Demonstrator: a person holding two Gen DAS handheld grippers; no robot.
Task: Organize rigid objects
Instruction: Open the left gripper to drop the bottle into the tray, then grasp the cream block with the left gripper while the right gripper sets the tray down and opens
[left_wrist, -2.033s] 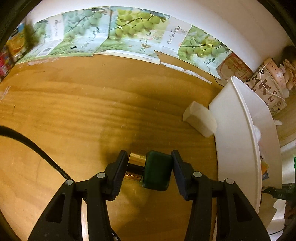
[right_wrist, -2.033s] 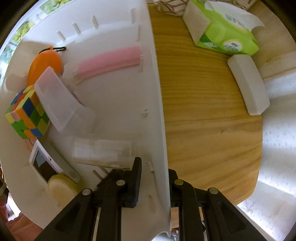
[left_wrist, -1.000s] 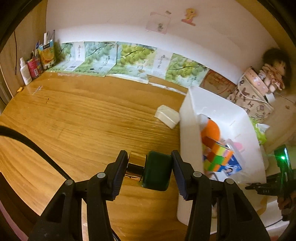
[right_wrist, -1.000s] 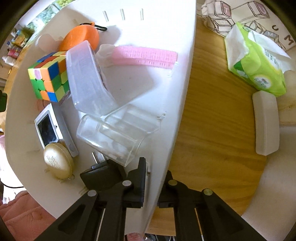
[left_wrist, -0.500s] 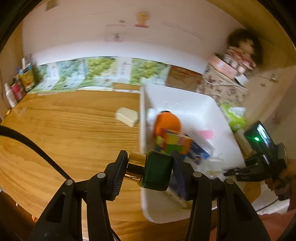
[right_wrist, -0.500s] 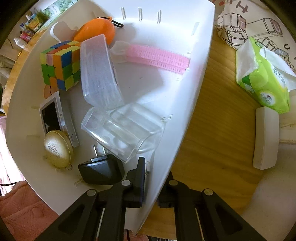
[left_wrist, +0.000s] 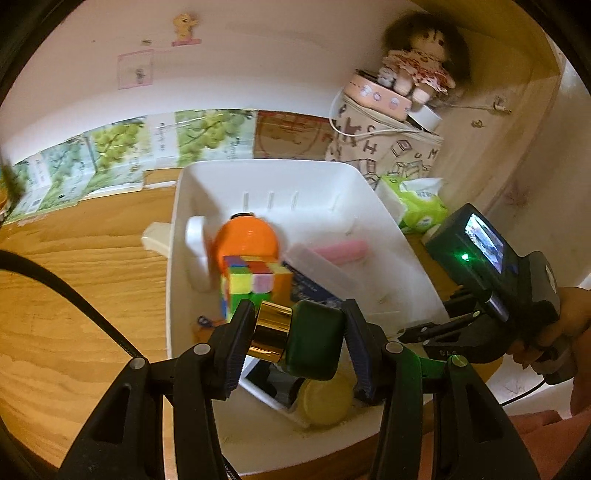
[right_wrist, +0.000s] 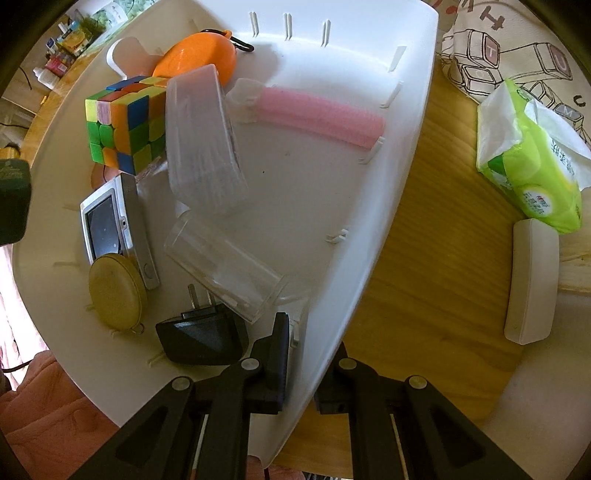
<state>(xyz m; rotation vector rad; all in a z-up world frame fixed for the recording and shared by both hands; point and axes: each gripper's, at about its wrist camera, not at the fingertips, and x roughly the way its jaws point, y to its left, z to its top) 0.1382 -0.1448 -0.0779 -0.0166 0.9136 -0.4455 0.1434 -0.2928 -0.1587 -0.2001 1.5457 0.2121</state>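
My left gripper (left_wrist: 297, 338) is shut on a dark green bottle with a gold cap (left_wrist: 312, 341) and holds it above the near end of the white bin (left_wrist: 295, 177). The bottle also shows at the left edge of the right wrist view (right_wrist: 13, 201). My right gripper (right_wrist: 308, 356) is shut on the bin's right rim (right_wrist: 391, 206). In the bin lie a colour cube (right_wrist: 122, 123), an orange pod (right_wrist: 199, 59), a pink roll (right_wrist: 321, 114), clear plastic boxes (right_wrist: 203, 144), a clear cup (right_wrist: 225, 269), a black plug (right_wrist: 199, 338), a small screen device (right_wrist: 110, 221) and a round tan case (right_wrist: 114, 291).
The bin stands on a wooden table (left_wrist: 74, 277). A cream block (left_wrist: 157, 240) lies left of the bin. A green tissue pack (right_wrist: 532, 162) and a white case (right_wrist: 532, 280) lie right of it. A printed bag with a doll (left_wrist: 388, 147) stands behind.
My left gripper has carried the green bottle from over the bare table to the right, over the bin. My right gripper has kept its hold on the bin's rim.
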